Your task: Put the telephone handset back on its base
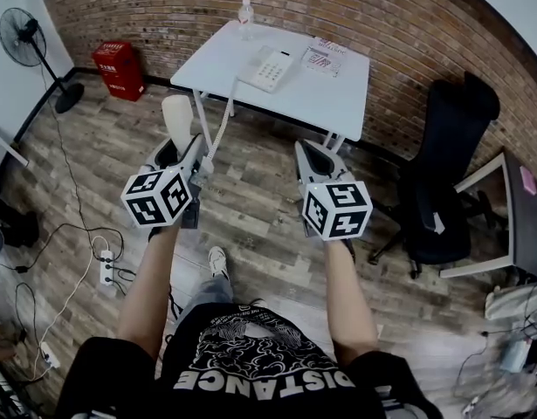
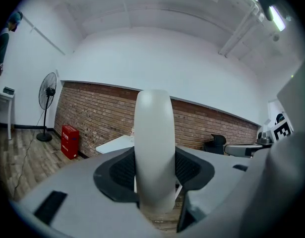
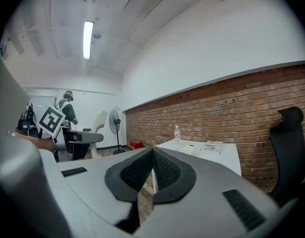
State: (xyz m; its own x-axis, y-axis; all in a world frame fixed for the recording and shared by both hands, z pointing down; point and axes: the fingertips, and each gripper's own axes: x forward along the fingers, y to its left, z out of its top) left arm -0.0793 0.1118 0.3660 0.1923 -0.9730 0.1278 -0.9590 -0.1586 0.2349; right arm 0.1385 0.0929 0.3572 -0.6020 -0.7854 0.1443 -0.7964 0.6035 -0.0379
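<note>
The work is mostly ahead of you: the white table (image 1: 338, 103) stands well apart from you across open wooden floor, and the telephone base (image 1: 270, 68) sits on it near its middle with its cradle empty; the handset (image 1: 176, 116) is off the base and up in the air, standing upright out of your left gripper (image 1: 185, 151), whose jaws are pinched on its middle, one pad on each side; the coiled cord (image 1: 223, 116) runs from the handset over the table's near edge toward the base, so judge it as a tether that could tug the base if you swing wide; your right gripper (image 1: 313, 154) is pressed together on nothing and hangs level with the left. What is left, by my reading, is the whole placement: step to the table, carry the handset over the base, line it up along the cradle and lower it before letting go. Around you, the black office chair (image 1: 451, 182) stands to the right of the table and out of your line; a standing fan (image 1: 24, 37) and a red box (image 1: 118, 70) sit by the brick wall at the left; a power strip (image 1: 106, 267) with cables lies on the floor by your left foot, a possible trip; a printed sheet (image 1: 323, 58) lies just beside the base; a water bottle (image 1: 244, 16) stands at the table's far edge, near enough to knock.
</note>
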